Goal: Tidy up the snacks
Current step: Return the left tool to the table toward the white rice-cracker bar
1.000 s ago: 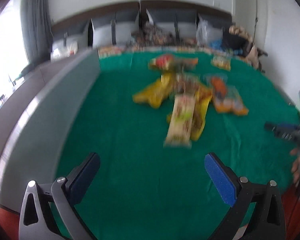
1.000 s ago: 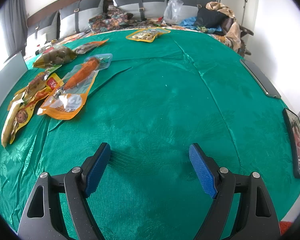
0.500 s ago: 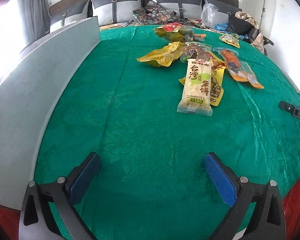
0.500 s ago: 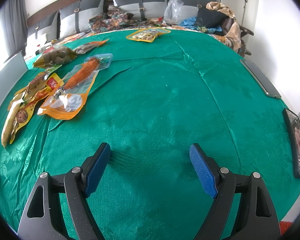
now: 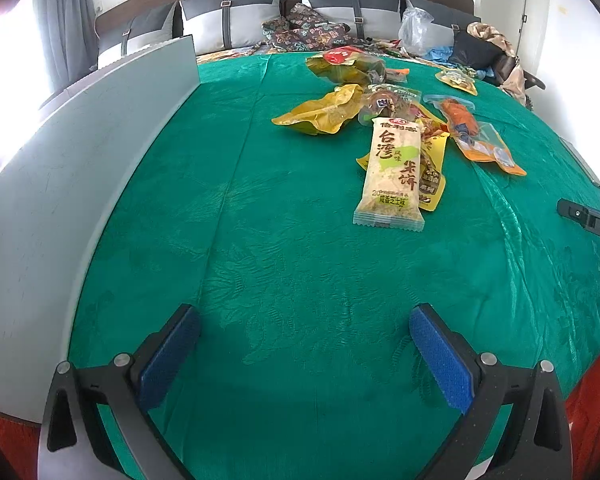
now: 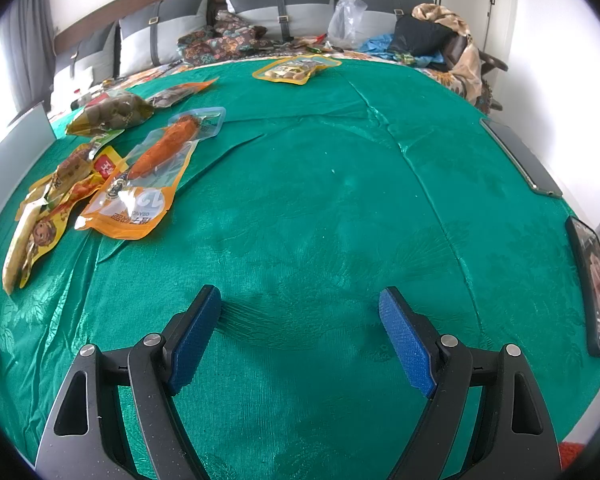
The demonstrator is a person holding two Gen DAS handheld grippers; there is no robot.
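Long cream-and-green plastic rice-cracker packet [image 5: 391, 174], atop yellow foil pouches [image 5: 430, 168]: light, crinkly, slippery, brittle inside; best pinched across crimped near end. Left gripper [image 5: 304, 354] and right gripper [image 6: 300, 334]: spread wide, empty.

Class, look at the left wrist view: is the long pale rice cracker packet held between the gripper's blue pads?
No: the rice cracker packet lies on the green cloth well ahead of the open left gripper, whose pads hold nothing.

At the bottom of the frame the right gripper [image 6: 300, 322] stands wide apart over bare green tablecloth [image 6: 340, 208]. An orange sausage packet [image 6: 148, 176] lies at left beside a yellow snack packet [image 6: 36, 236]. A phone [image 6: 594, 280] rests at right edge.
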